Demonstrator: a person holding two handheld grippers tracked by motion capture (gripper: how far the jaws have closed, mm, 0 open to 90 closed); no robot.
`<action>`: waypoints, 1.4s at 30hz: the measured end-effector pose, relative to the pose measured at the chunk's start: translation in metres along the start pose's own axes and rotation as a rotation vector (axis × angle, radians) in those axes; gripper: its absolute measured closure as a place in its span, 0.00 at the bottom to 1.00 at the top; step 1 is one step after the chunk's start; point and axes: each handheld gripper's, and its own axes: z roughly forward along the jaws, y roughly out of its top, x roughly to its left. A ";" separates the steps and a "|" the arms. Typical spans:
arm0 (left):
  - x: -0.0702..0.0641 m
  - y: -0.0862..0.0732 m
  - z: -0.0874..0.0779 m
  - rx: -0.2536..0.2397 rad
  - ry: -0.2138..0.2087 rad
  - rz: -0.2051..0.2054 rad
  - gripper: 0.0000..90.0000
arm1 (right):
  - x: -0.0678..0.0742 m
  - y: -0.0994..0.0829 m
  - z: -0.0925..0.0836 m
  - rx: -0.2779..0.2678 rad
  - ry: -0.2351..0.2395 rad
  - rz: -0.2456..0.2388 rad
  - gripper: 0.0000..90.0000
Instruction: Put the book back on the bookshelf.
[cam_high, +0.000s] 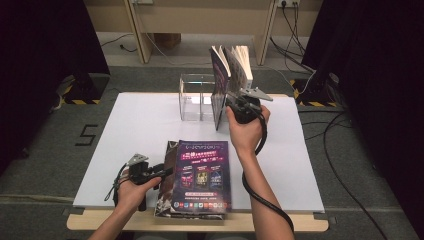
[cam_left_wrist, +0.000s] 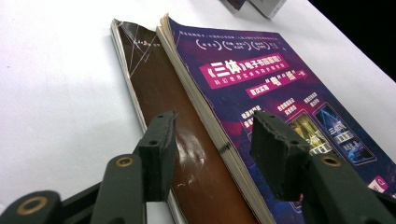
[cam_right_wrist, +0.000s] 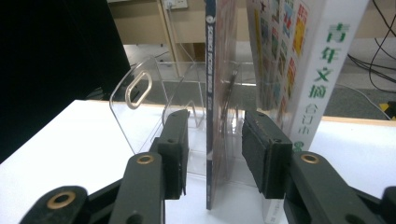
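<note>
Right hand-held gripper (cam_right_wrist: 215, 154), pads apart, straddles the thin upright magazine (cam_right_wrist: 214, 93) without touching.

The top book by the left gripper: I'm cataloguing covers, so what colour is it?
Purple, with a magenta banner and white lettering on the top book; the left gripper view shows it best.

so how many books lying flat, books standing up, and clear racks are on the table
books lying flat: 2, the purple-cover book on the brown-cover book
books standing: 2, the thin dark book and the white-spine book
clear racks: 1, the acrylic rack
total: 5
</note>
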 end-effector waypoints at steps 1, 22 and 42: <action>0.000 0.000 0.000 0.001 -0.002 -0.001 0.55 | 0.000 -0.001 -0.001 0.003 0.003 0.003 0.68; -0.001 -0.001 0.003 0.012 -0.002 -0.006 0.55 | -0.016 -0.036 -0.008 0.103 0.017 0.010 0.68; -0.010 0.002 0.027 0.069 0.027 -0.045 0.56 | -0.016 -0.111 0.011 0.365 0.049 -0.009 0.65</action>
